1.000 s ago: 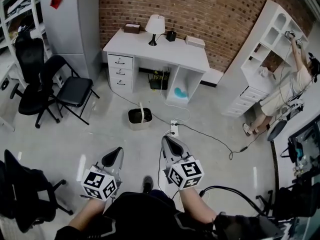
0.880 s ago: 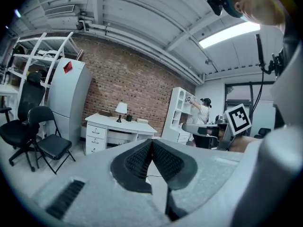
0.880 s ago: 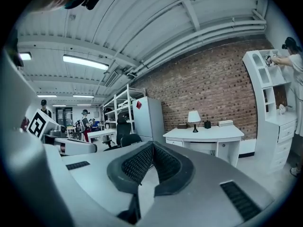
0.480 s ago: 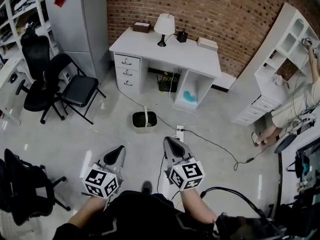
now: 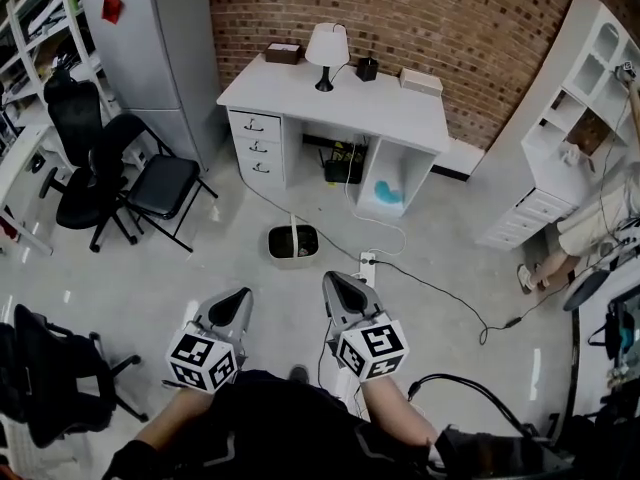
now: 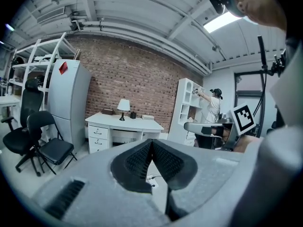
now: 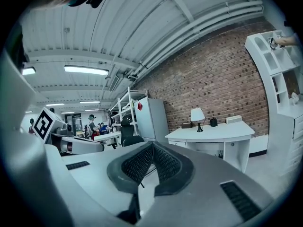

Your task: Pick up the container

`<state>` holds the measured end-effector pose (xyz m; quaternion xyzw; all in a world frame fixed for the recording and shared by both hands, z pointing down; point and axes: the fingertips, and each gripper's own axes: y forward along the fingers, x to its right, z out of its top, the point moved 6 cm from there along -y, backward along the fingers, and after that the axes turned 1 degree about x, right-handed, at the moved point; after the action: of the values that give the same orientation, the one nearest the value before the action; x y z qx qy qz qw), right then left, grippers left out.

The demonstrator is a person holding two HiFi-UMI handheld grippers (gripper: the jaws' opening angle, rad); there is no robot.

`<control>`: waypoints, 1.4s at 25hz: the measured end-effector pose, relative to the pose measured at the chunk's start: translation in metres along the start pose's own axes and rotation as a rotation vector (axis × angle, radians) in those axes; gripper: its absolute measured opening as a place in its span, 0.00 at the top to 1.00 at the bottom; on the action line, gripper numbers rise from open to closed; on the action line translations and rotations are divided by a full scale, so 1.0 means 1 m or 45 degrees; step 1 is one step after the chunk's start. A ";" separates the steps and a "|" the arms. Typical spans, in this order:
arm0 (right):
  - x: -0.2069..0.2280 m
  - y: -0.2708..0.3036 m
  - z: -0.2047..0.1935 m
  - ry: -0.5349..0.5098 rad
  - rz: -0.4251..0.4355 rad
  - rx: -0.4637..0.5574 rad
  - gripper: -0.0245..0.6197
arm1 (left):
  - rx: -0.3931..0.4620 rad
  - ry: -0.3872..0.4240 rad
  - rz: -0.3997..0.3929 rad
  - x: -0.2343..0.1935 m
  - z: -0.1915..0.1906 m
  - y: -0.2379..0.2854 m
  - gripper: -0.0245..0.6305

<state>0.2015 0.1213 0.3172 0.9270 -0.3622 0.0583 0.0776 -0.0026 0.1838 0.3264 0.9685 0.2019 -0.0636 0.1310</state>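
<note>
Both grippers are held low in front of the person, above the floor [image 5: 200,258]. The left gripper [image 5: 236,303] is seen clenched: in the left gripper view its two ribbed pads [image 6: 138,161] are pressed together along a single seam and nothing is caught between them. The right gripper [image 5: 336,288] is likewise clamped tight on nothing, its pads [image 7: 166,163] being met edge to edge in the right gripper view.

The container [image 5: 294,243], a small bin with a pale rim, a dark inside and an upright handle, is set on the floor ahead of the grippers, roughly on the line between them, and is touched by neither. It stands in front of a white desk [image 5: 340,103], apart from it. A power strip [image 5: 365,261] is laid just to the right of the container, and a cable [image 5: 440,293] is run from it across the floor to the right.

A lamp [image 5: 326,53] is stood on the desk, which is placed against a brick wall [image 5: 420,13]. A grey fridge [image 5: 150,38] is seen to the desk's left, with a black folding chair [image 5: 160,183] in front of it. A white shelf unit [image 5: 570,118] is set at the right, and a person [image 5: 600,223] is partly seen beside it.
</note>
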 end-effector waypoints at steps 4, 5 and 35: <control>0.013 0.004 -0.004 0.016 -0.020 -0.012 0.95 | 0.008 -0.006 -0.014 -0.004 0.003 0.015 0.95; 0.015 0.005 -0.004 0.023 -0.025 -0.016 0.95 | 0.012 -0.010 -0.018 -0.007 0.004 0.018 0.95; 0.059 0.259 0.031 -0.071 -0.160 -0.138 0.95 | 0.034 -0.105 -0.151 -0.241 0.058 0.174 0.95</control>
<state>0.0700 -0.1117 0.3225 0.9436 -0.3080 0.0076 0.1210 -0.1554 -0.0767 0.3530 0.9531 0.2524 -0.1139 0.1221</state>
